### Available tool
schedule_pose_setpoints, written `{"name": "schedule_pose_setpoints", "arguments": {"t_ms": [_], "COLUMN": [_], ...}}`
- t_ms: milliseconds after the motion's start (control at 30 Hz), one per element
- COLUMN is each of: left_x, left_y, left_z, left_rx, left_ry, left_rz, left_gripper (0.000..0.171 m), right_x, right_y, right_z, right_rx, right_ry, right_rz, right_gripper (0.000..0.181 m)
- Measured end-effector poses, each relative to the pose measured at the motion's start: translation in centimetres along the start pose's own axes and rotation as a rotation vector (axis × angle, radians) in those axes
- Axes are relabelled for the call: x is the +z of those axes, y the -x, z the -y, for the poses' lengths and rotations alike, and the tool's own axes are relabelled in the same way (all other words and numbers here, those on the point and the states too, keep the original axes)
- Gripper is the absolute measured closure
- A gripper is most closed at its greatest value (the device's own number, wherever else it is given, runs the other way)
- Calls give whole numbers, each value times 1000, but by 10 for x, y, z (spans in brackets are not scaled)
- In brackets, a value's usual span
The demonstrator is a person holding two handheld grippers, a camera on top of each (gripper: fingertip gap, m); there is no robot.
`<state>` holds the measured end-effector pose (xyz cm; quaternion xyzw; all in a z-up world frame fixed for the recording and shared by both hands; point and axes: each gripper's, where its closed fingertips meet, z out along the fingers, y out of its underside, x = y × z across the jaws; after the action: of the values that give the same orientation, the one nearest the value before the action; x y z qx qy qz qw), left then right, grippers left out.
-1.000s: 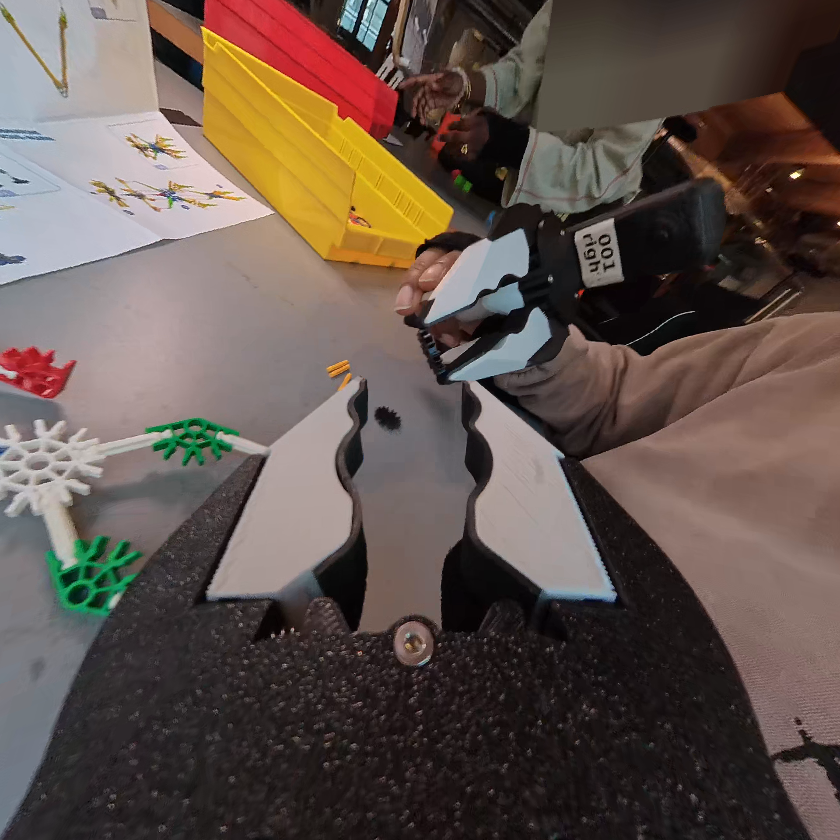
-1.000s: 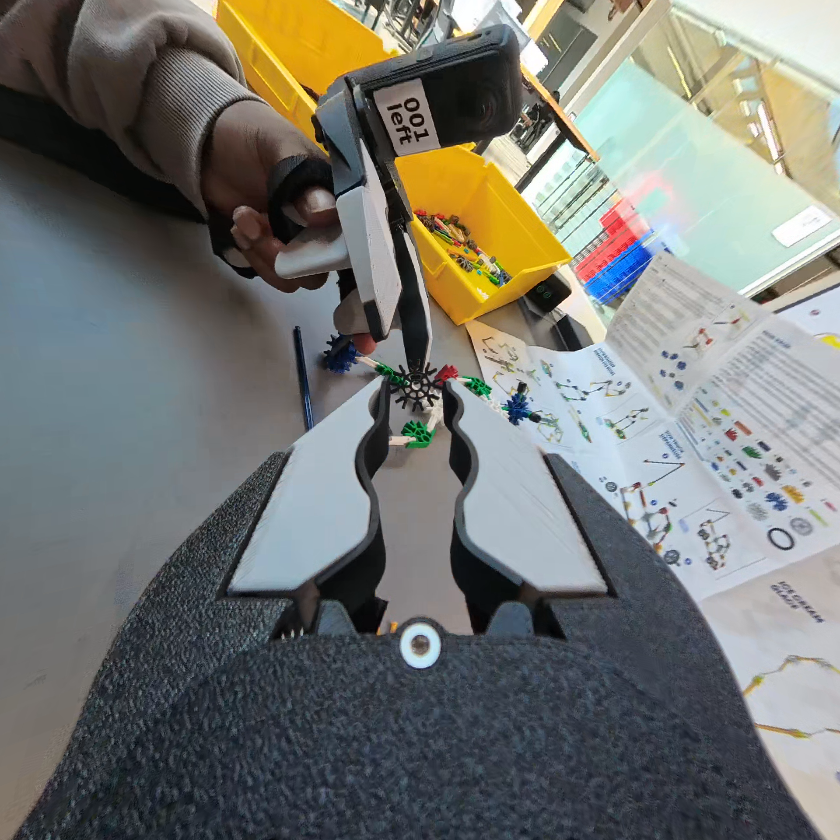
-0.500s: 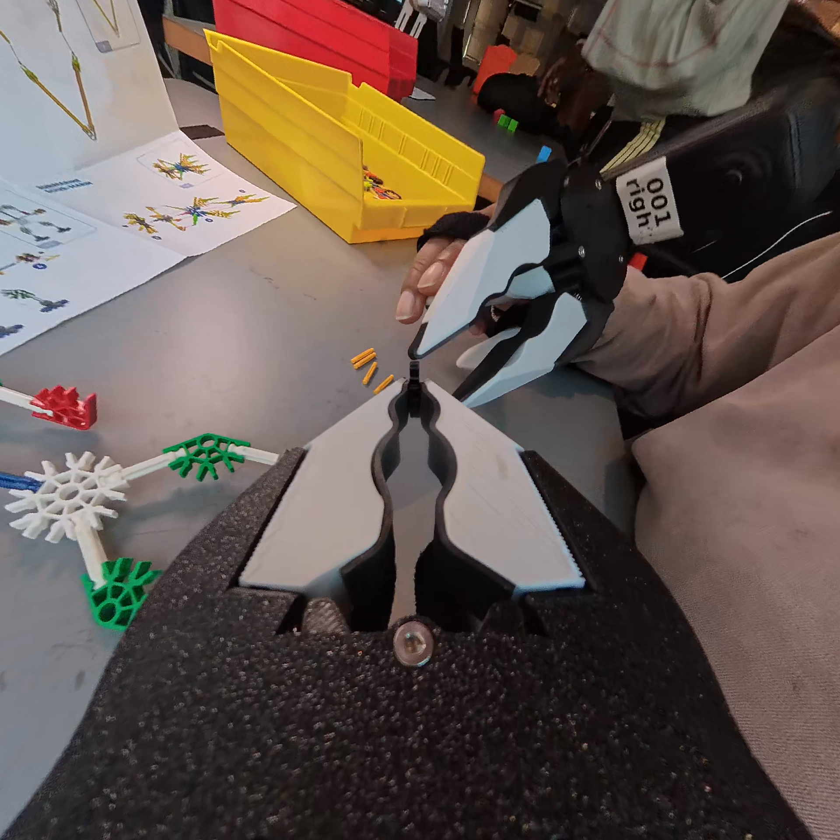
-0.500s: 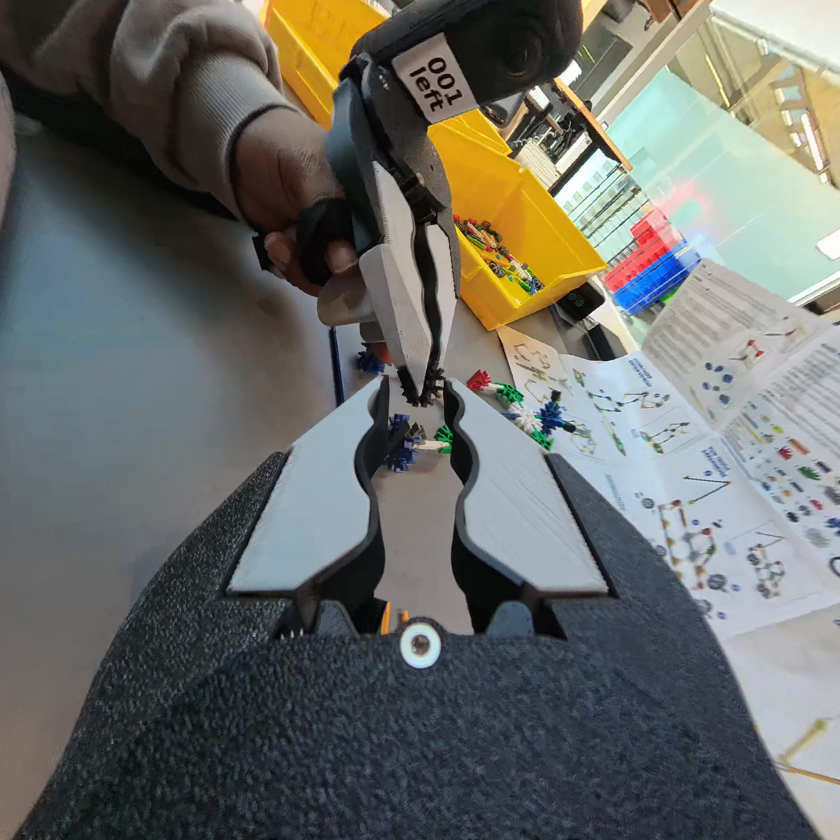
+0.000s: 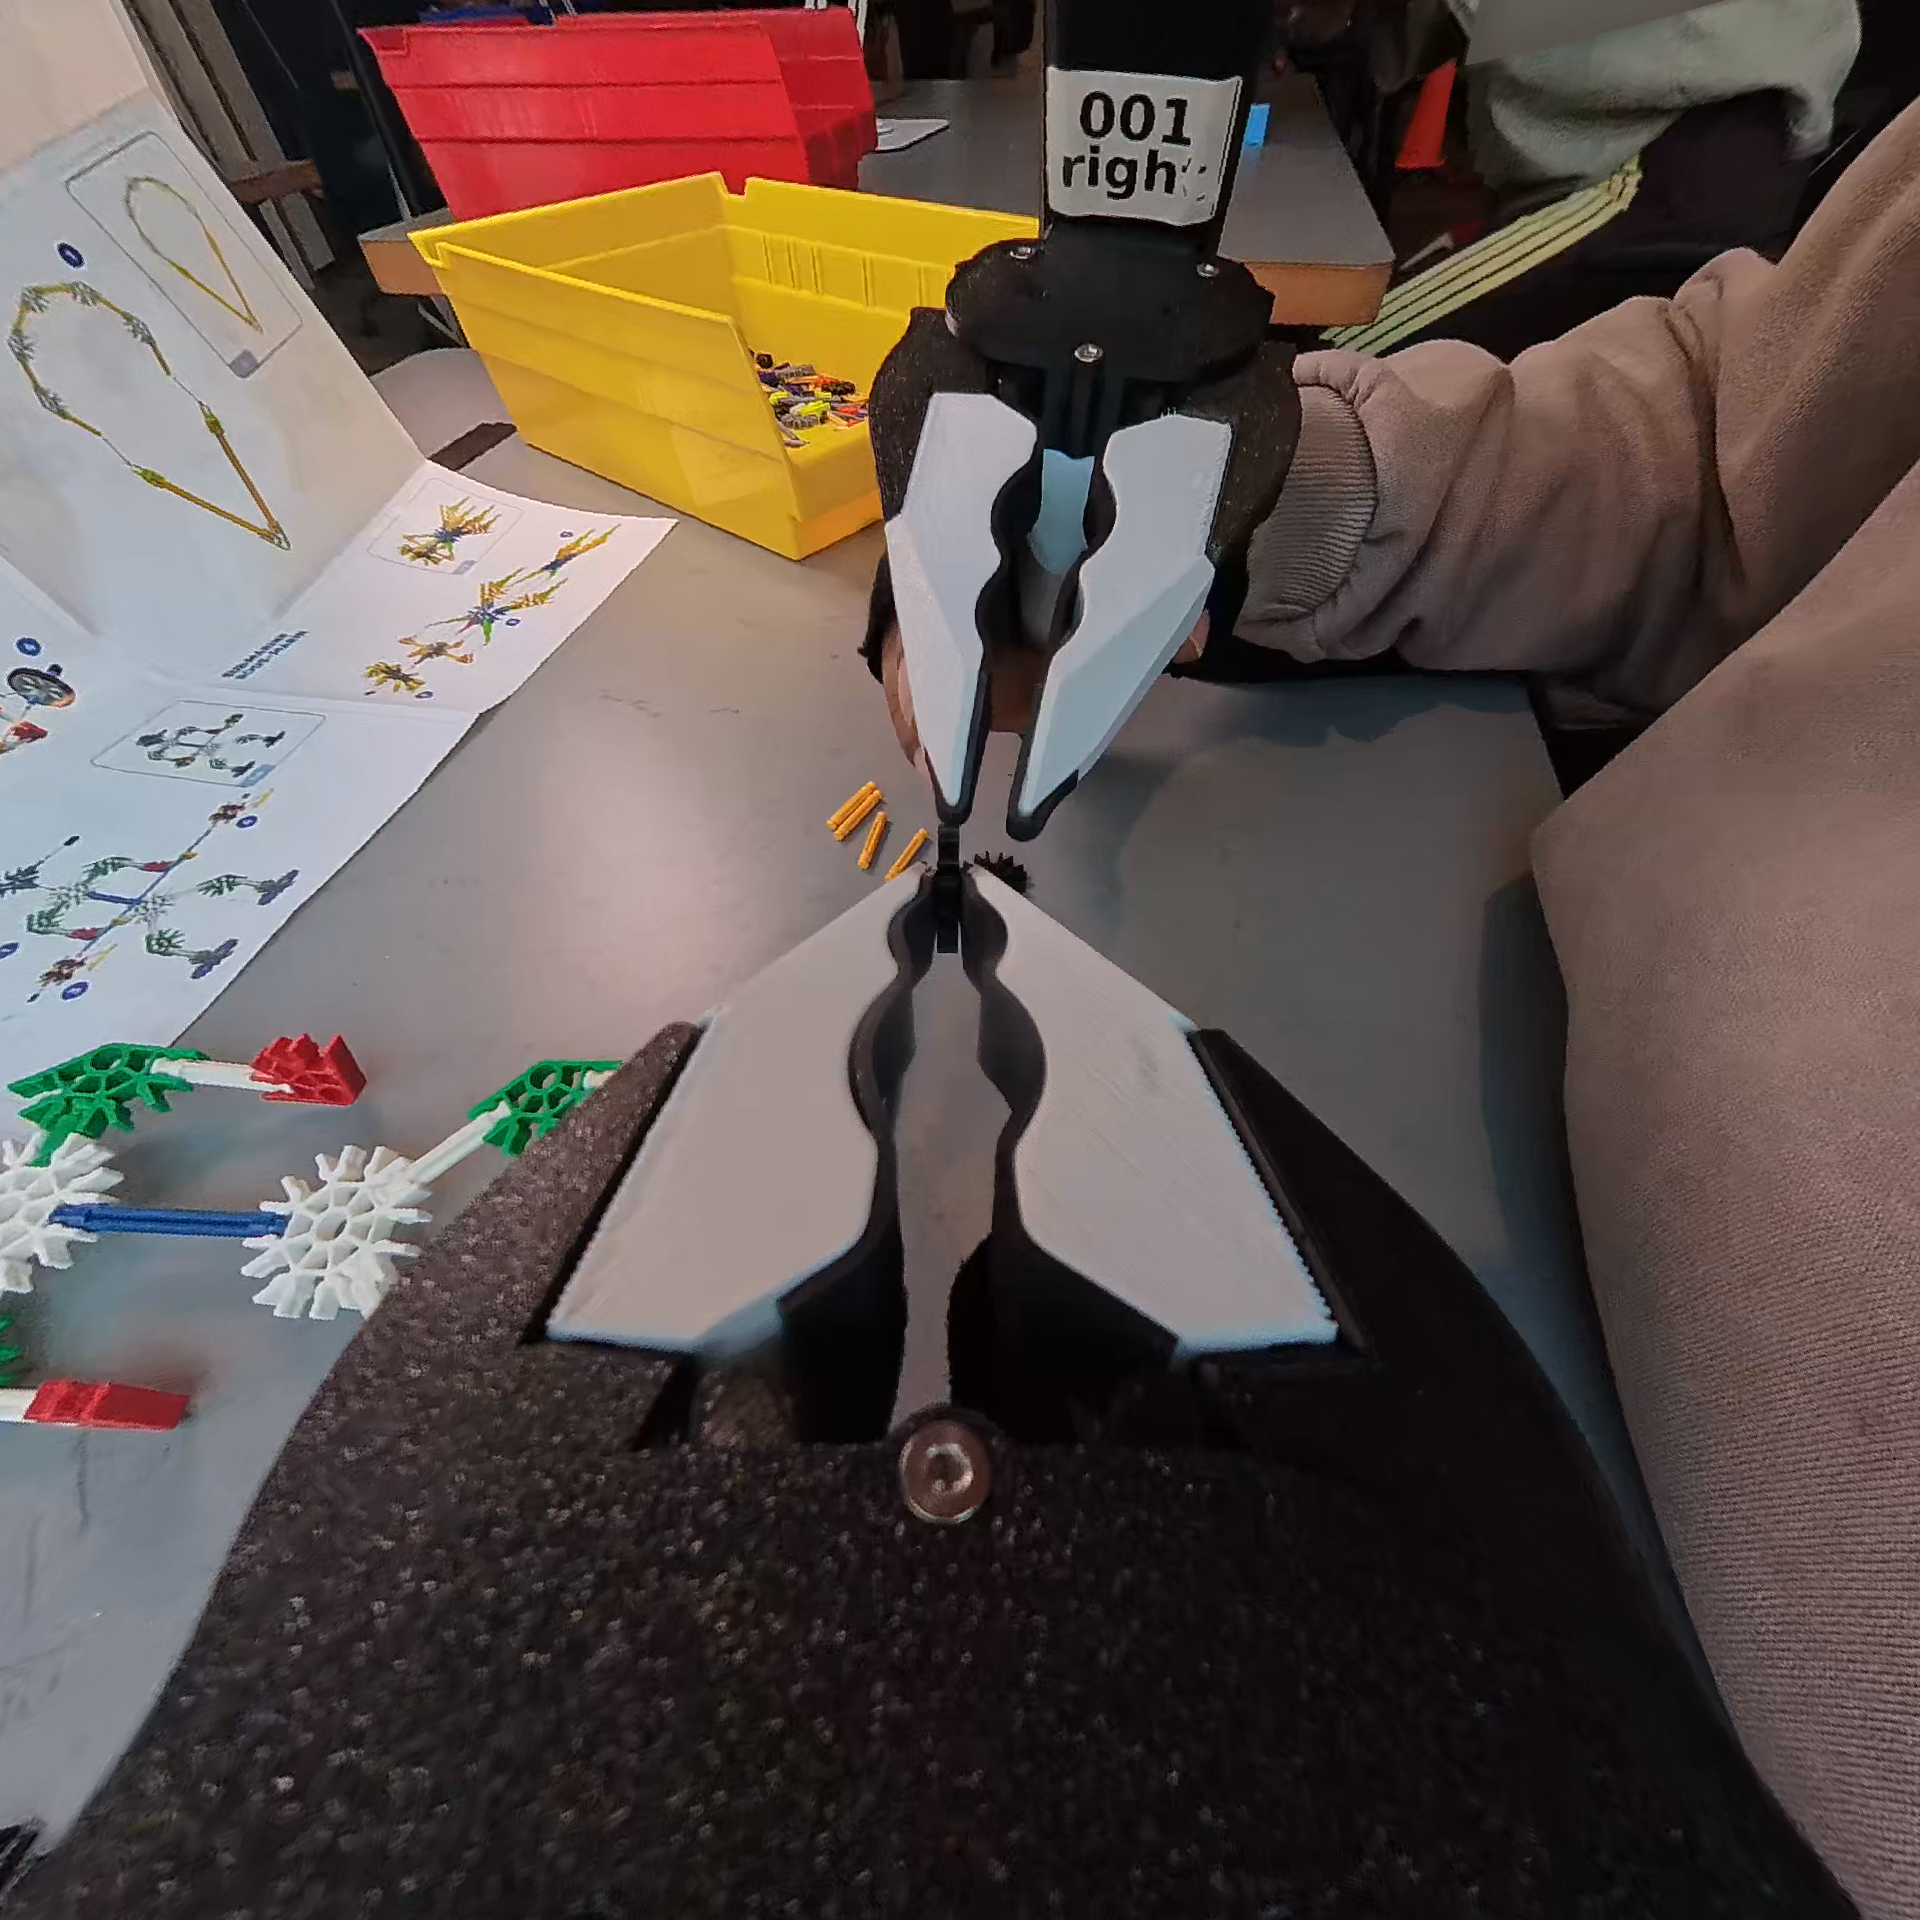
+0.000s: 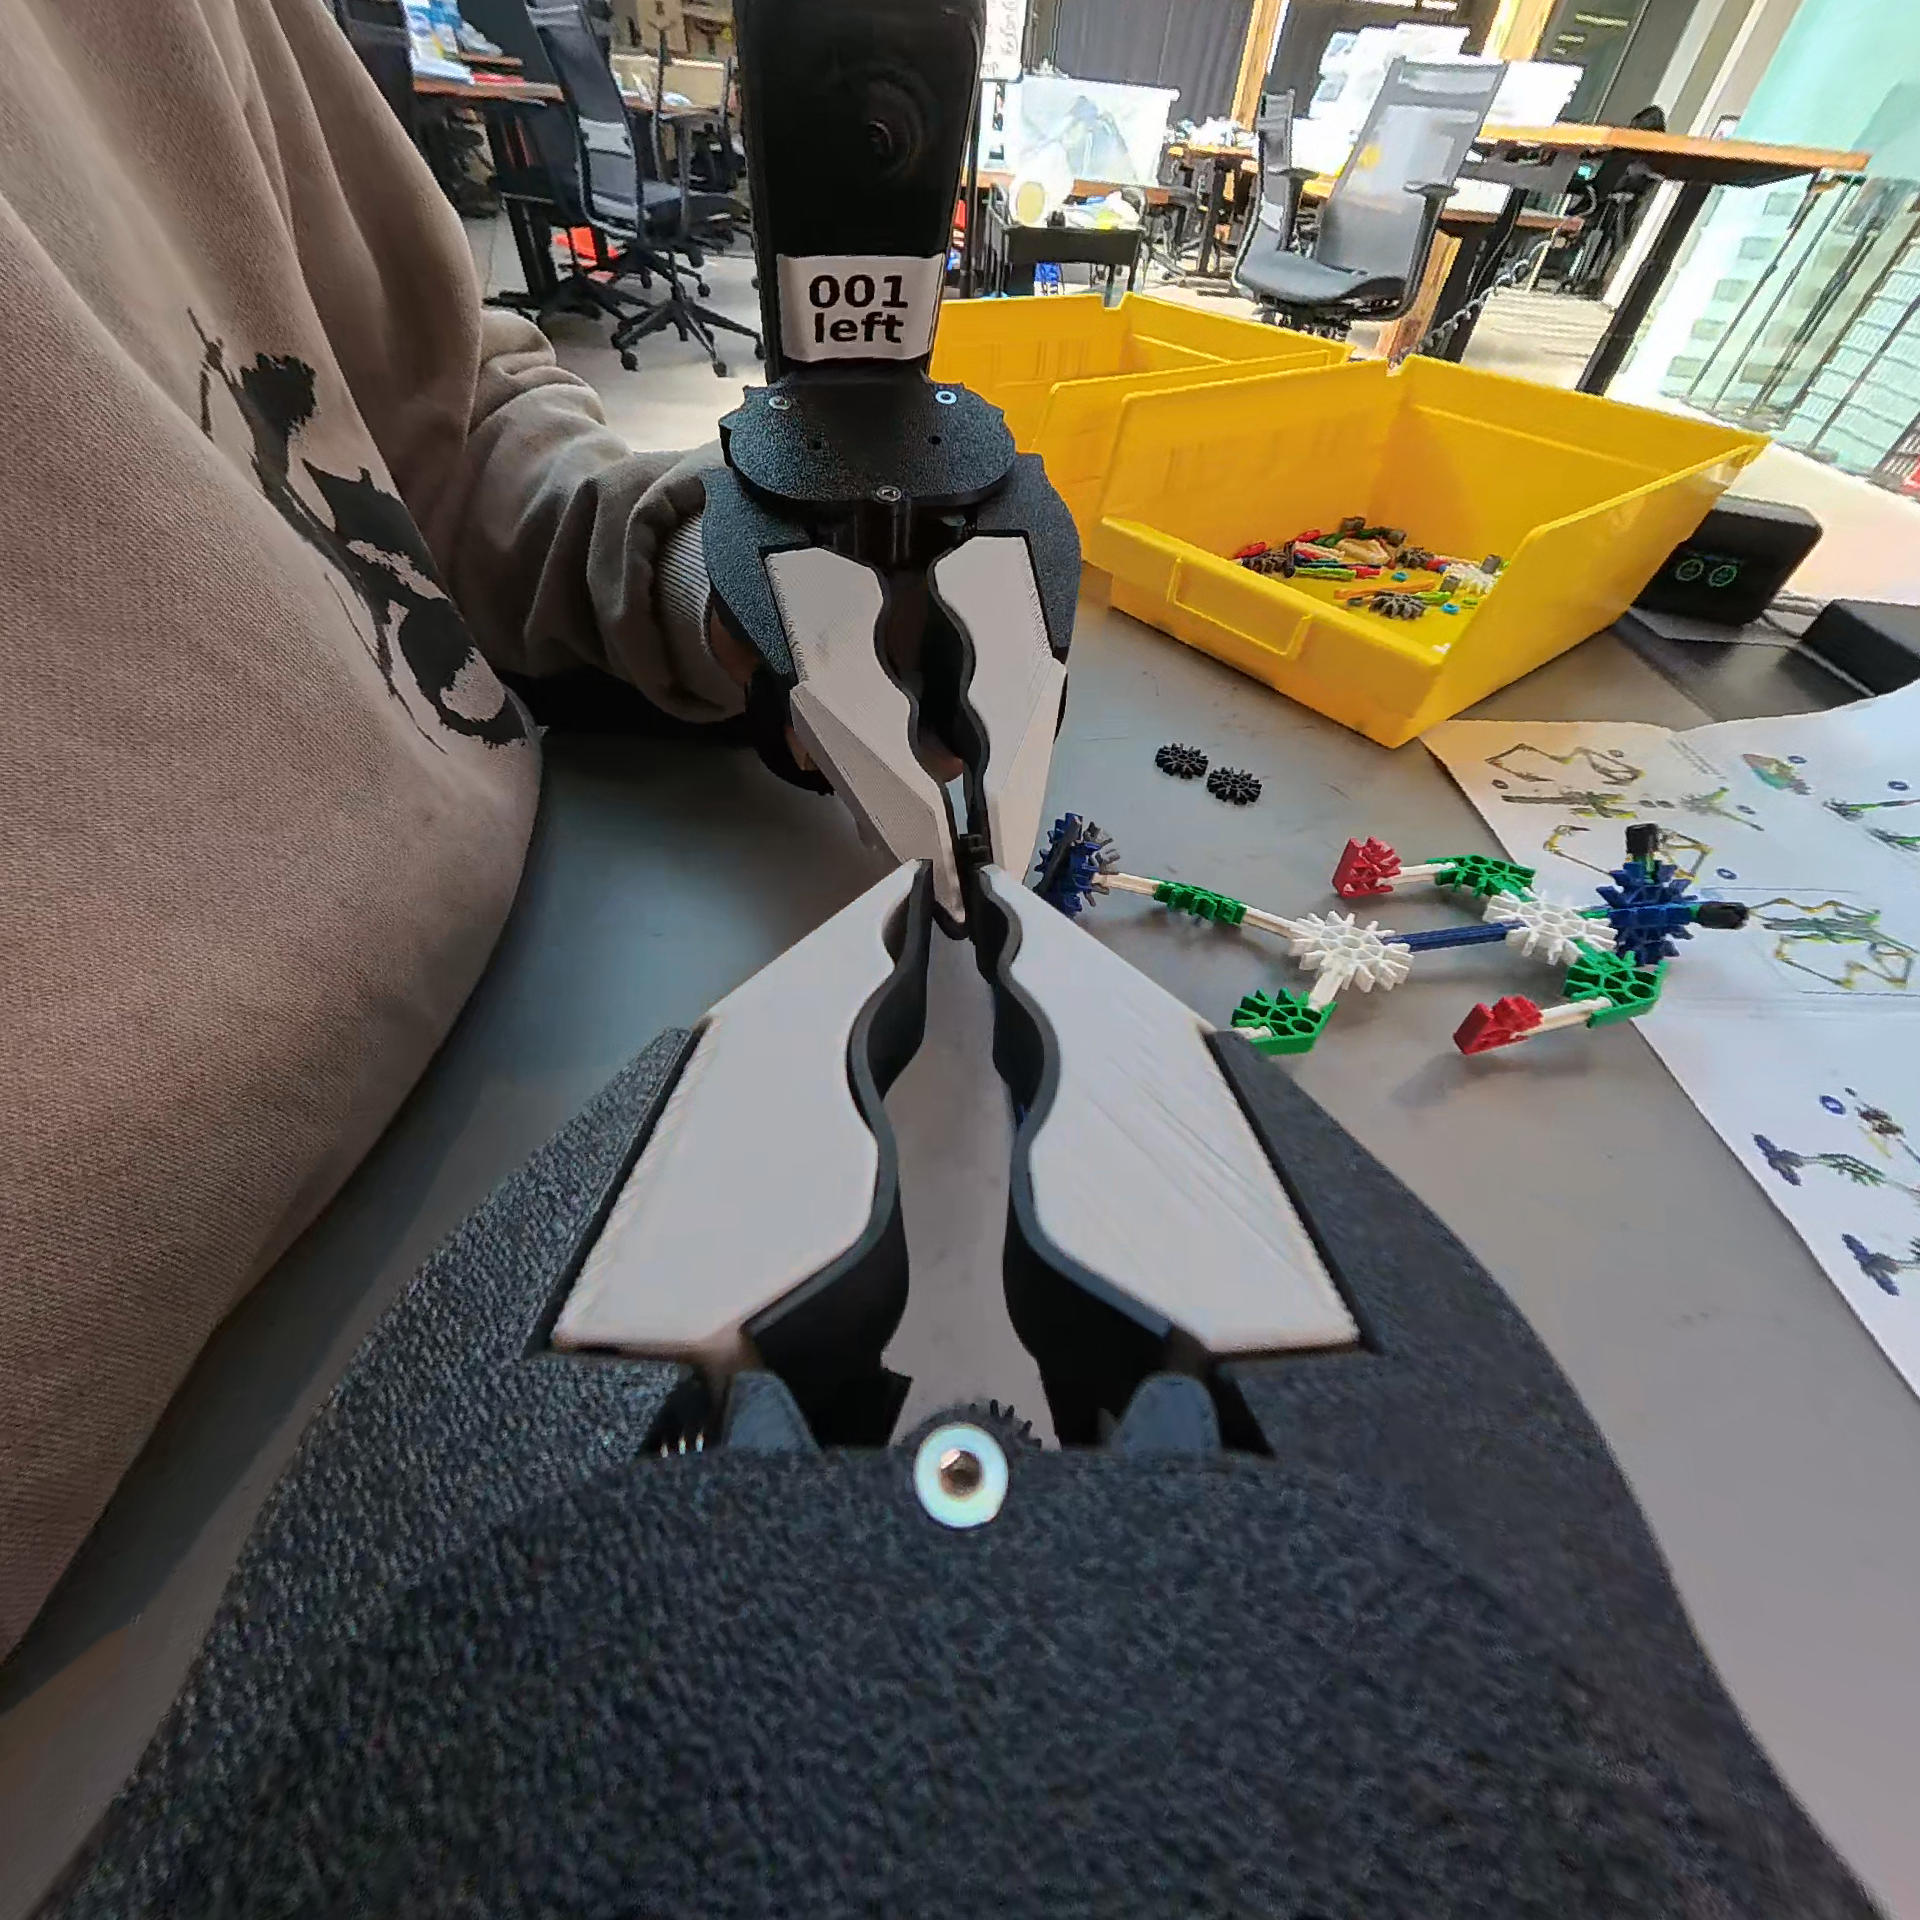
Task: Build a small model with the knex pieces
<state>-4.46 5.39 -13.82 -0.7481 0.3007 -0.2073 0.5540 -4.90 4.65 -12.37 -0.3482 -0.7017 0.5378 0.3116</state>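
Pinching a small black connector piece (image 5: 948,896) edge-on between its tips, the left gripper (image 5: 948,883) faces the right gripper (image 5: 987,816), whose fingers stand slightly spread just beyond that piece. Orange rods (image 5: 873,828) and a black toothed wheel (image 5: 1006,871) lie on the grey bench (image 5: 623,790) beside them. A rod-and-connector model (image 6: 1382,940) sits right, near instruction sheets (image 6: 1787,935), with a yellow bin (image 6: 1392,540) farther off.
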Motion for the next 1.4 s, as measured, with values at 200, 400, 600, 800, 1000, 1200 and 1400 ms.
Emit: {"name": "schedule_pose_setpoints", "arguments": {"t_ms": [200,400,600,800,1000,1200,1400], "left_x": [-2,-4,-7,-11,-12,-13,-10], "left_y": [2,-4,-6,1,7,14,18], "left_z": [1,11,22,28,28,31,29], "left_rx": [-70,-215,-495,-651,-688,-739,-760], "left_ry": [-23,-98,-188,-252,-272,-306,-298], "left_rz": [-35,-145,-305,-375,-367,-362,-341], "left_gripper": [170,170,170,162,162,161,165], "right_x": [0,3,3,-5,-12,-8,-3], "right_y": [-6,-5,-7,-22,-35,-35,-35], "right_z": [0,6,15,27,27,22,17], "right_rx": [39,138,461,842,963,991,1003], "right_ry": [-13,-51,-122,-297,-368,-347,-328], "right_rz": [-17,16,129,232,240,235,224], "right_gripper": [174,174,179,179,180,180,180]}}
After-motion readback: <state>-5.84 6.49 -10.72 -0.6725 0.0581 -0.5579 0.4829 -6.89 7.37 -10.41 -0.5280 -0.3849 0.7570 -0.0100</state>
